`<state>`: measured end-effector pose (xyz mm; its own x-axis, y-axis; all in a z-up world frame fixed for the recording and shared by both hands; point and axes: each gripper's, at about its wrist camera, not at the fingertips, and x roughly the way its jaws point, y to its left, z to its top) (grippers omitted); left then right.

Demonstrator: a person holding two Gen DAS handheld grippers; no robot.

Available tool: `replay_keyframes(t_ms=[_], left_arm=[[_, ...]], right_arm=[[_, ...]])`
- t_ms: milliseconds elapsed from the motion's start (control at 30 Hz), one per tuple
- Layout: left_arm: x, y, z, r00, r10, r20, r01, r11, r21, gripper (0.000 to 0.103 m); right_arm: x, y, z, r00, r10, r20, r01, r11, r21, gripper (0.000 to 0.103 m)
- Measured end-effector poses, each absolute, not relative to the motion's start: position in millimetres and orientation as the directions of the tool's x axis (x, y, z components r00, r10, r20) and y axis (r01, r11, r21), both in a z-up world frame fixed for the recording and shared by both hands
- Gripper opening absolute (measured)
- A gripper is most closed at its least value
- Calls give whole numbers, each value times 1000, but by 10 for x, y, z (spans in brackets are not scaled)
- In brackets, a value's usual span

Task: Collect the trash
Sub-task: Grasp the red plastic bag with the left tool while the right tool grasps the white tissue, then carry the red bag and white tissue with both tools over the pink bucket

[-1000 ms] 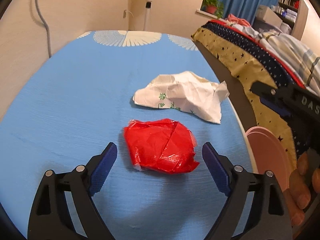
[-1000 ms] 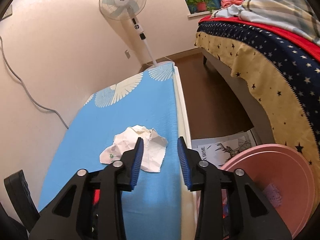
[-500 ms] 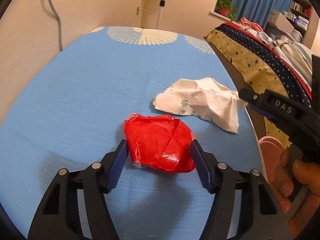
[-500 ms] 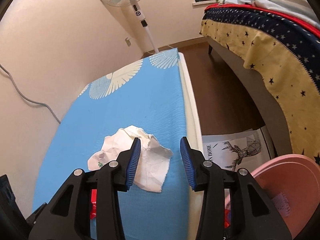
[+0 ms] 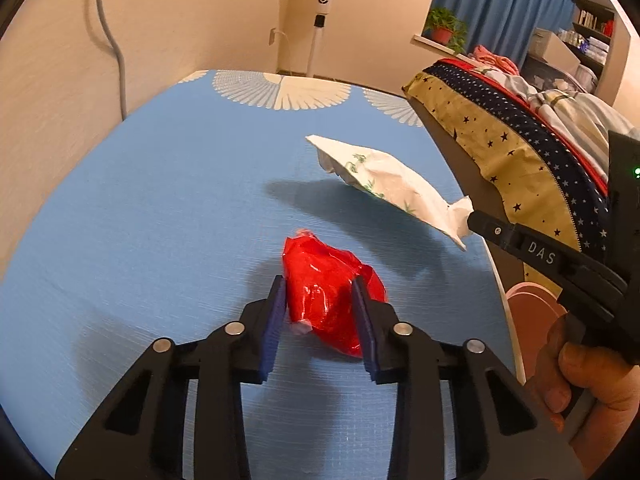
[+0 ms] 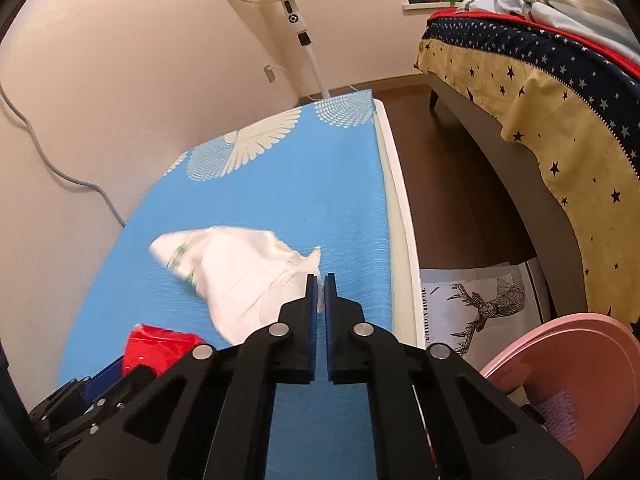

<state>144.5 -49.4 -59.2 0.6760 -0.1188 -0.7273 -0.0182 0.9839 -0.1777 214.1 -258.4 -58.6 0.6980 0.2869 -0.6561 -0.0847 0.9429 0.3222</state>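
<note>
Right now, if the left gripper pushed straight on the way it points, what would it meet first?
The red plastic wrapper: it already sits between the closing jaws of the left gripper, which press its sides. Beyond it lies only the blue table cover; the white paper is off to the right, probably clear.

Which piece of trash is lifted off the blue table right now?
The white crumpled paper. The right gripper pinches its corner and it hangs above its shadow. The red wrapper lies on the table.
</note>
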Motion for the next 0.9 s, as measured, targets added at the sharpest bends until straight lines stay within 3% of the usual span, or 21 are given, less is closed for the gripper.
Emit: replay_keyframes(t_ms=[900], left_arm=[[1035,-536,-132,762,-138,-633,59,988,-145,24]], right_arm=[[1196,-2662,286,817,203,-539,-131,977,169,0]])
